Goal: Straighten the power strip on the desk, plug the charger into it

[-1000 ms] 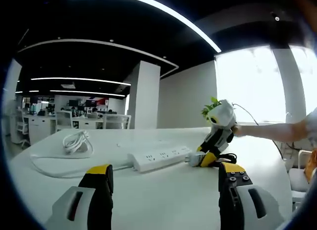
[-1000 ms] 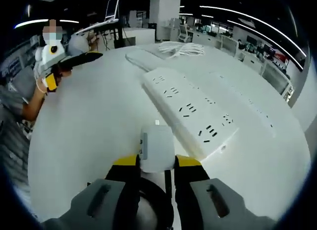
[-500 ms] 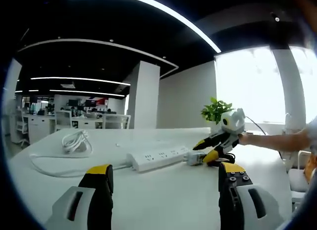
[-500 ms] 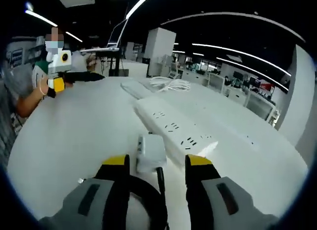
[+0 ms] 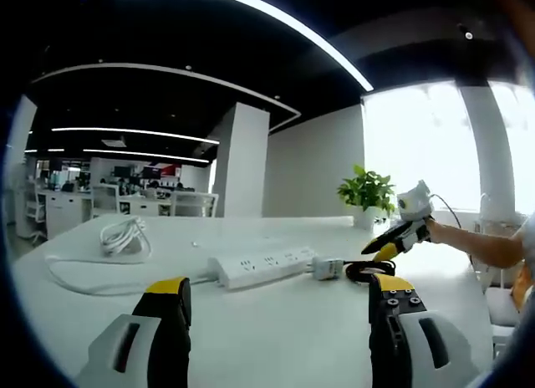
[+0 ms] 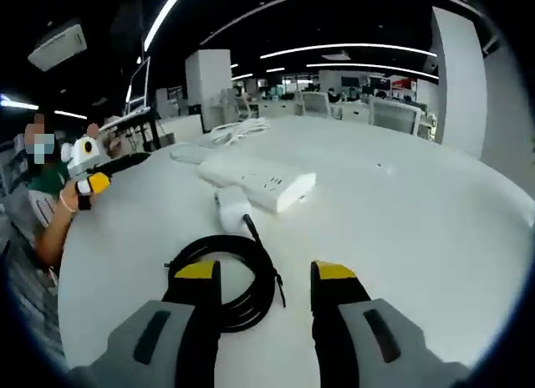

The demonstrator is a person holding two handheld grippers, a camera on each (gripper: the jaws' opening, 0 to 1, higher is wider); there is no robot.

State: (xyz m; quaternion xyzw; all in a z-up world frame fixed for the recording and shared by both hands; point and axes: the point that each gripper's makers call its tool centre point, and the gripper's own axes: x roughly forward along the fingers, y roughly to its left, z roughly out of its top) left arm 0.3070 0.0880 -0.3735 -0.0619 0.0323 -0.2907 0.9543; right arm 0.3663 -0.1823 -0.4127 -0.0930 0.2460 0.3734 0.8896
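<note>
A white counter [image 6: 435,204] in an open office is seen from two hand-held grippers. In the right gripper view, the right gripper [image 6: 263,275] is held above the counter with its fingers [image 6: 198,275] spread wide and nothing between them. Just ahead of the fingers a black cable [image 6: 226,275] lies coiled, leading to the white charger [image 6: 232,214], which rests on the counter close to the near end of the white power strip [image 6: 257,176]; whether the two touch cannot be told. In the left gripper view, the left gripper [image 5: 276,300] is likewise held with its fingers [image 5: 170,300] wide apart and empty, and the power strip is seen lying well ahead of them, set at a slight angle across the counter, with the charger at its right end and a bundled white cord [image 5: 125,236] far off to the left. A potted plant [image 5: 368,191] is seen beyond the strip. The plugging step appears to be in hand, with the charger not yet seated in a socket. The next move is judged to call for the charger body to be gripped, lifted, turned so its prongs face the sockets, and pressed in, while the strip is steadied.
</note>
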